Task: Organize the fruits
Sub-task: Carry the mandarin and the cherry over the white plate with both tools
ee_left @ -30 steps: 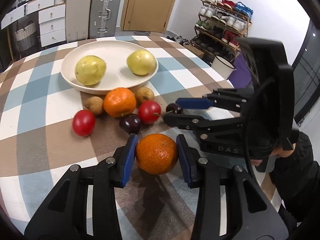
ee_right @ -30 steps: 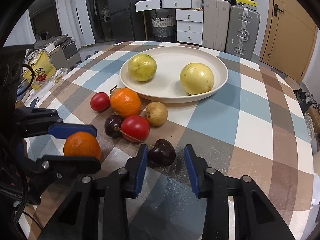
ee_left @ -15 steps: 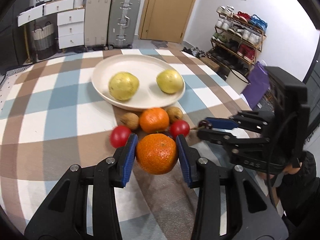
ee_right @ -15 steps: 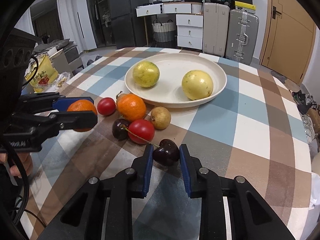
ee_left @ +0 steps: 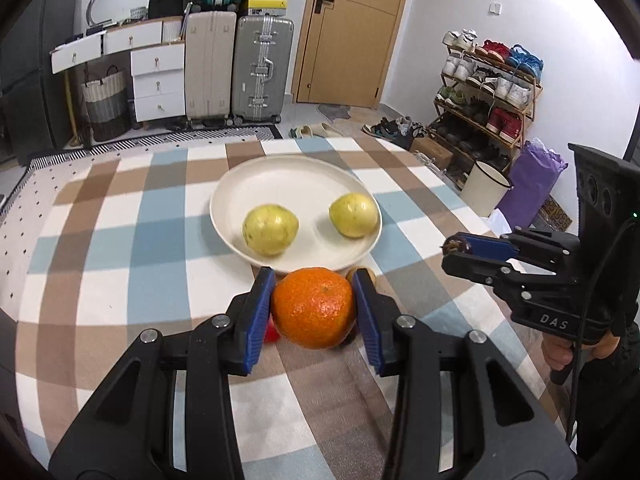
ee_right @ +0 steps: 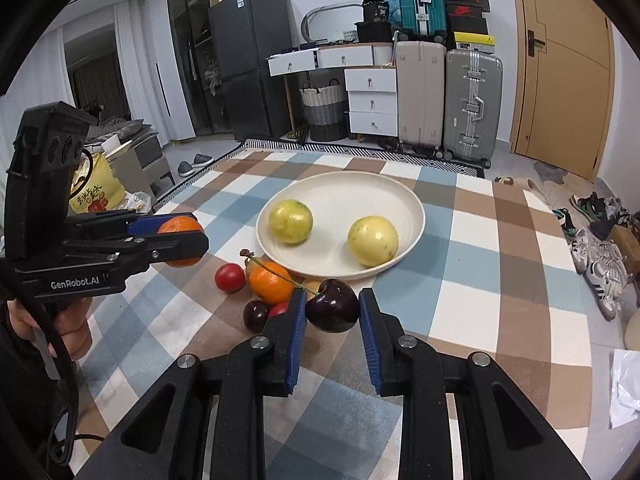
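My left gripper is shut on an orange mandarin and holds it in the air short of the cream plate. Two yellow-green fruits lie in the plate. My right gripper is shut on a dark cherry with a long stem, lifted above the table. Below it on the cloth are a red tomato, a second mandarin and another dark cherry. The left gripper appears at the left of the right wrist view, and the right gripper at the right of the left wrist view.
A checked cloth covers the round table. A small brown fruit peeks from behind my left finger near the plate's front rim. Suitcases and white drawers stand beyond the far edge, a shoe rack to the right. A person's hand holds the left gripper.
Both grippers have risen from the table with their fruit. The right jaws, open around the cherry a second ago, have closed on it. The loose fruits now sit lower in both views.
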`<state>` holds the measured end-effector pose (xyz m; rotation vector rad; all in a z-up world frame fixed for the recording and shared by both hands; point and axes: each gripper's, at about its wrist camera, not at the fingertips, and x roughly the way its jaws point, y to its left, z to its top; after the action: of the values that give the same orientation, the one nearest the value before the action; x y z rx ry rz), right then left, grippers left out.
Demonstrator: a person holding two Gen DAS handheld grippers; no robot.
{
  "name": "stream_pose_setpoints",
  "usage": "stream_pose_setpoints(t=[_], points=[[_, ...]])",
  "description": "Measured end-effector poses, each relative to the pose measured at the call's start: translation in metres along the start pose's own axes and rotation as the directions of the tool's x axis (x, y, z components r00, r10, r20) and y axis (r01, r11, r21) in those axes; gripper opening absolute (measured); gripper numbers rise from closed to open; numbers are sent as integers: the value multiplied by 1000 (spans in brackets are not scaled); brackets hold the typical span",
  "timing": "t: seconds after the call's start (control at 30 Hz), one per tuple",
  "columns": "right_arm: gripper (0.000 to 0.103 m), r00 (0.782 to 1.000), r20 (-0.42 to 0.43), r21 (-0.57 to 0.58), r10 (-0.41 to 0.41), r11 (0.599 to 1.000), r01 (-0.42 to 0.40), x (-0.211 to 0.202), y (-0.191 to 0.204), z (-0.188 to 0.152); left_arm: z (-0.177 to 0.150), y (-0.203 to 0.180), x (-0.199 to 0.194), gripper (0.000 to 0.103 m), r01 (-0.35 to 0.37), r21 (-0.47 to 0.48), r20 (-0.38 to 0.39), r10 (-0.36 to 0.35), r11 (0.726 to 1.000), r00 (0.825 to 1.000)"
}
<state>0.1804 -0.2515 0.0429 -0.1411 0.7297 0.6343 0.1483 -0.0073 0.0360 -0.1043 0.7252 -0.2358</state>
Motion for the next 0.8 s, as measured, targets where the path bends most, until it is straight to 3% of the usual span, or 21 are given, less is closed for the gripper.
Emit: stream_pose_setpoints(t=[0.33, 0.8], points=[[26, 999, 40, 27, -14, 1000, 13, -15, -7, 22, 28, -1, -5, 37, -22, 31, 31, 21, 999, 999], [26, 998, 60, 53, -22, 998, 19, -1, -14, 60, 55, 11, 17, 37, -25, 24, 29, 24, 999, 999]])
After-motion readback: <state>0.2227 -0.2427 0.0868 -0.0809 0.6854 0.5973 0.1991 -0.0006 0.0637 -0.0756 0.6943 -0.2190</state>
